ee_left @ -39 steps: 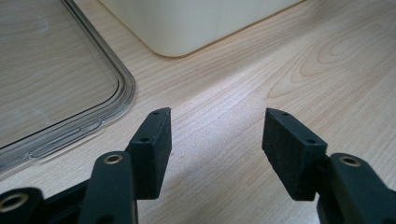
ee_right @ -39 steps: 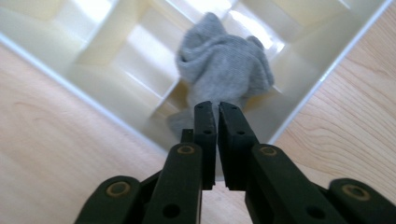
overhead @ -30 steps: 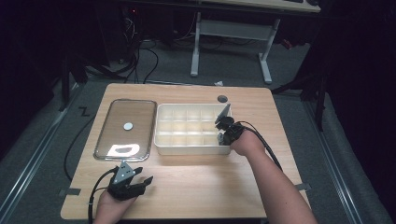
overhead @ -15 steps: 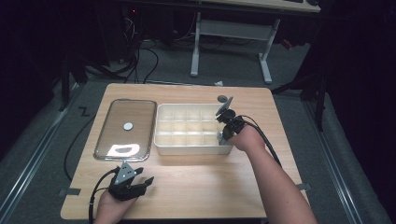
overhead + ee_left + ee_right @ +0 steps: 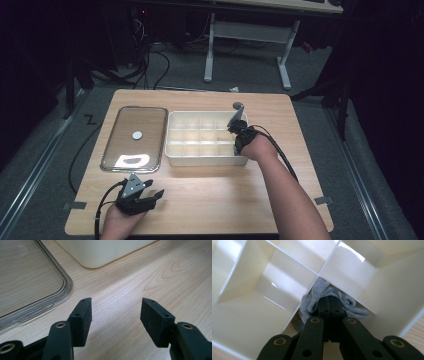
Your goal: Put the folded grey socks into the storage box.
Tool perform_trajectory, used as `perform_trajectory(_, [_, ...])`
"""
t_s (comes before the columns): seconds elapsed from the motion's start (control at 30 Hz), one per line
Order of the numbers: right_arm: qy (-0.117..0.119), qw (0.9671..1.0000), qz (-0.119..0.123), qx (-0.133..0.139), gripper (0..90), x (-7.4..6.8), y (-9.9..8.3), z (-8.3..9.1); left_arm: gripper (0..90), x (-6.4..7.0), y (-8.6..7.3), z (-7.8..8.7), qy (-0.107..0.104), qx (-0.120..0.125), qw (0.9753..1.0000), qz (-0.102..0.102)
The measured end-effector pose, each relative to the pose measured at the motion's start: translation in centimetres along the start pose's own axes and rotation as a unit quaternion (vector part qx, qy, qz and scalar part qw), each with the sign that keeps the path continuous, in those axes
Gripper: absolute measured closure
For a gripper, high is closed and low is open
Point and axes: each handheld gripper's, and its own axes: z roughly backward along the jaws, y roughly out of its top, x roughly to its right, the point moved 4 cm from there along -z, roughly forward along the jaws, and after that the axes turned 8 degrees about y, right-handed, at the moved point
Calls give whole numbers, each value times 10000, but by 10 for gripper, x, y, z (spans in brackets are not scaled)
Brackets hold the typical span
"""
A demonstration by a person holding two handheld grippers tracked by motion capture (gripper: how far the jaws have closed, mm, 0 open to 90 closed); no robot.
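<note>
A white divided box [image 5: 205, 160] stands mid-table. My right gripper [image 5: 234, 131] reaches down into its right end from above. In the right gripper view the jaws are shut on a bunched grey cloth [image 5: 322, 288], and the right gripper [image 5: 329, 298] presses that cloth into a compartment beside a crossing of the white dividers [image 5: 318, 275]. My left gripper [image 5: 154, 195] rests near the table's front left edge. In the left gripper view the left gripper [image 5: 116, 307] is open over bare wood, with nothing between its pads.
A clear lid [image 5: 125, 145] with a small white round mark [image 5: 137, 134] lies flat to the left of the box; its corner [image 5: 57, 287] is just ahead of the left jaws. A small round grey thing [image 5: 238, 106] sits behind the box.
My right gripper has edged slightly toward the far side of the box, still shut on the cloth. The left gripper has not moved.
</note>
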Motion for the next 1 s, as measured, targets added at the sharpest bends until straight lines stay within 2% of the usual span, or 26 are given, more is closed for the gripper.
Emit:
perform_trajectory(0.07, [12, 9999, -81, -85, 900, 0, 2, -4, 431, 0, 0, 0, -7, -7, 10000, -7])
perform_trajectory(0.23, [42, 9994, -93, -332, 900, 1, 7, -7, 432, 2, -1, -1, -30, -39, 10000, -14])
perform_trajectory(0.37, [33, 9994, -98, -340, 900, 1, 7, -8, 431, 3, -1, -2, -19, -17, 10000, -18])
perform_trajectory(0.4, [38, 9996, -66, -278, 900, 1, 6, -8, 431, 3, -1, -1, -23, -40, 10000, -14])
perform_trajectory(0.43, [31, 9996, -134, -239, 900, 0, 4, -7, 431, 2, -1, -1, -15, -17, 10000, -3])
perform_trajectory(0.47, [39, 9998, -67, -187, 900, 1, 4, -7, 431, 2, -1, -1, -15, -17, 10000, -3])
perform_trajectory(0.53, [65, 9998, -112, -146, 900, 0, 2, -4, 431, 1, 0, 1, -21, -18, 10000, 22])
perform_trajectory(0.63, [96, 9999, -53, -77, 900, 2, 1, 0, 431, 0, 0, 1, 5, 29, 10000, 43])
perform_trajectory(0.77, [135, 9998, -67, 88, 819, 1, -3, 18, 431, -1, 0, 1, 8, 15, 10000, 46])
perform_trajectory(0.8, [171, 9997, -5, 165, 812, 1, -3, 22, 431, -1, 0, 1, 7, 15, 10000, 47])
perform_trajectory(0.87, [227, 9992, -53, 327, 800, 0, -4, 30, 431, -1, 0, 0, 11, 14, 10000, 43])
perform_trajectory(0.9, [225, 9989, 28, 408, 794, 0, -5, 33, 431, -1, 0, 0, 12, 13, 10000, 38])
perform_trajectory(0.93, [230, 9987, -23, 453, 785, -2, -6, 35, 431, -1, 0, 0, 9, 14, 10000, 39])
perform_trajectory(0.97, [231, 9984, 97, 515, 779, -2, -6, 36, 431, 0, 0, -1, 7, 6, 10000, 29])
perform_trajectory(1.0, [235, 9982, 68, 547, 773, -3, -7, 38, 431, 0, 0, -1, 8, -1, 10000, 24])
